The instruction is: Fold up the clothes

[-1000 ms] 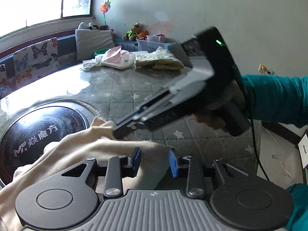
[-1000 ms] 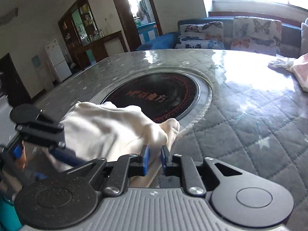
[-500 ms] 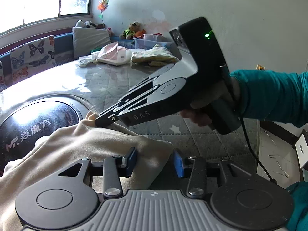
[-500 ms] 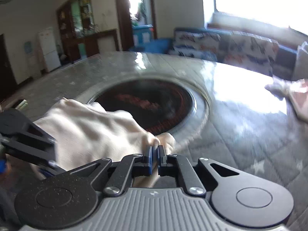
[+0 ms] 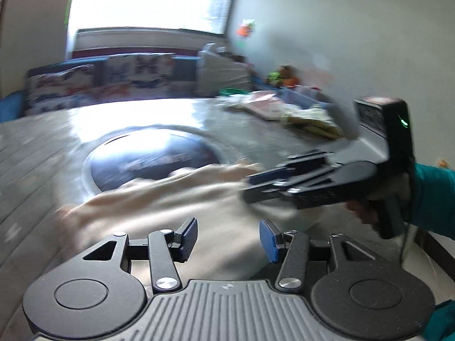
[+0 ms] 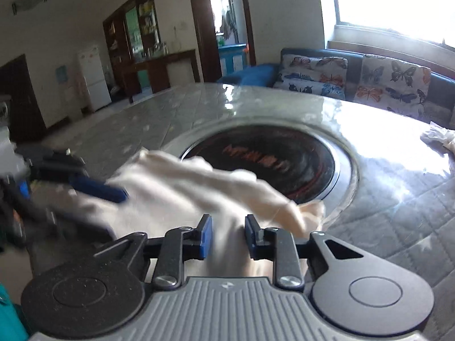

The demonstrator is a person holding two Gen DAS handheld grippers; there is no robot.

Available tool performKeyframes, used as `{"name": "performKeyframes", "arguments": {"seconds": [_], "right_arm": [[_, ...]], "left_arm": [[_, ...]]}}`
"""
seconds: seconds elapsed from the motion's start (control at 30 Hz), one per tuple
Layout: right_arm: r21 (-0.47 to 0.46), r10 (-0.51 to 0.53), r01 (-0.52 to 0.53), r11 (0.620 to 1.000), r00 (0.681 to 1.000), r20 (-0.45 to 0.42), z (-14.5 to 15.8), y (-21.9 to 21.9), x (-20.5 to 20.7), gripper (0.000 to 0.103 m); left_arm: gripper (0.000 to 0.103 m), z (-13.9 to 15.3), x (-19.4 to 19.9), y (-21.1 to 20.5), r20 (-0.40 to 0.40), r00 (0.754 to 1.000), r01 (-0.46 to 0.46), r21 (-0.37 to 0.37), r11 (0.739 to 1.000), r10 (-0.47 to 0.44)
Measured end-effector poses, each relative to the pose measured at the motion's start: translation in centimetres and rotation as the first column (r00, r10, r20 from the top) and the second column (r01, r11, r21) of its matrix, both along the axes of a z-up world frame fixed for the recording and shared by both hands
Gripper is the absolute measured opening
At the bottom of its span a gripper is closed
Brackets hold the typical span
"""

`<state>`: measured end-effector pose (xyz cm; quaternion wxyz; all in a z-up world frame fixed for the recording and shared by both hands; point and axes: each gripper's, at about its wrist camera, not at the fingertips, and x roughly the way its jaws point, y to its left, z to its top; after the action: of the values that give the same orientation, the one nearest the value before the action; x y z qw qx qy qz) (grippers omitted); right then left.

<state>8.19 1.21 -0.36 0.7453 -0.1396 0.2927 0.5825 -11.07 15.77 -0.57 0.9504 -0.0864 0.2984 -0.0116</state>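
— Since the earlier frames: both sets of jaws just been opening. Left gripper (image 5: 229,234) swung round toward the window, blurring its whole view; right gripper (image 6: 226,234), pinched tight on a fold half a second back, now parted.

— Holding anything?

— Hard to call. Cream garment (image 6: 182,187) runs between the right gripper's blue pads, but with a gap either side, so released by the look of it. Same for the left: half open, cloth beneath and between, pads not pressing.

— And the garment's place?

— Heaped on the quilted table (image 6: 398,204), on the near side of the dark round inset (image 6: 264,159), one edge lapping over its rim. Long axis running from the left gripper's side across to the right's, roughly along that rim.

— So which hand for the next fold?

— Probably either; both directly over the cloth, right one closer to the end at the inset.

— Views differ?

— Right wrist view: sharp, shows the lapped edge and the left gripper's blue finger over the far end. Left wrist view: smeared, but shows the right gripper side-on, a teal sleeve (image 5: 432,196), and other clothes (image 5: 284,108) beyond the inset.
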Motion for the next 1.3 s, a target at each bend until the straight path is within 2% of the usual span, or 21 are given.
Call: {"name": "performKeyframes", "arguments": {"seconds": [0.13,0.17,0.23,0.4,0.47,0.6,0.7,0.77,0.9,0.93,1.07,1.17,1.3], "right_arm": [[-0.009,-0.03,0.03,1.0,0.999,0.013,-0.4,-0.3,-0.4,0.028],[-0.014,-0.041,0.041,0.999,0.999,0.013,-0.3,-0.4,-0.5,0.029],[-0.021,-0.044,0.045,0.999,0.999,0.027,0.2,-0.3,-0.8,0.037],[-0.007,-0.047,0.047,0.999,0.998,0.043,1.2,0.8,-0.8,0.041],[-0.004,-0.051,0.051,0.999,0.998,0.036,1.1,1.6,-0.3,0.046],[-0.015,-0.07,0.07,0.997,0.997,0.032,0.4,3.1,0.7,0.046],[-0.033,-0.092,0.092,0.995,0.996,0.006,-0.6,3.9,1.6,0.046],[-0.043,-0.117,0.117,0.992,0.993,-0.004,-1.2,4.0,2.1,0.046],[-0.021,-0.132,0.132,0.991,0.991,-0.005,-0.9,3.7,1.7,0.046],[-0.01,-0.119,0.119,0.993,0.993,-0.008,-0.8,3.7,1.4,0.049],[-0.031,-0.106,0.107,0.994,0.994,0.008,-1.0,4.0,0.9,0.052],[-0.038,-0.106,0.107,0.994,0.994,0.024,-0.7,3.7,0.3,0.059],[-0.023,-0.091,0.092,0.995,0.995,0.047,-0.1,3.3,-0.8,0.083]], "left_arm": [[0.052,-1.1,-1.8,2.6,-0.057,0.993,-0.103,-0.028,0.994,0.101],[0.052,-1.1,-2.1,3.1,-0.051,0.993,-0.112,-0.04,0.993,0.11],[0.052,-0.9,-2.7,4.0,-0.038,0.991,-0.13,-0.065,0.989,0.128],[0.052,-0.1,-2.0,6.1,0.0,0.988,-0.154,-0.085,0.984,0.154],[0.052,-0.3,-0.7,6.6,-0.016,0.987,-0.161,-0.077,0.984,0.16],[0.052,-1.2,1.1,7.7,-0.065,0.98,-0.191,-0.064,0.98,0.186],[0.052,-1.6,1.2,8.2,-0.084,0.972,-0.221,-0.024,0.975,0.218],[0.052,-1.4,1.1,8.5,-0.085,0.972,-0.224,-0.04,0.974,0.22],[0.053,-0.7,1.3,8.2,-0.063,0.972,-0.226,-0.019,0.974,0.225],[0.054,-0.7,1.5,8.3,-0.063,0.972,-0.229,-0.016,0.973,0.227],[0.055,-1.4,2.5,8.2,-0.095,0.965,-0.244,0.001,0.97,0.243],[0.06,-1.1,2.3,8.1,-0.088,0.964,-0.252,0.004,0.968,0.252],[0.07,-0.6,1.8,7.7,-0.075,0.96,-0.272,0.003,0.962,0.271]]}}
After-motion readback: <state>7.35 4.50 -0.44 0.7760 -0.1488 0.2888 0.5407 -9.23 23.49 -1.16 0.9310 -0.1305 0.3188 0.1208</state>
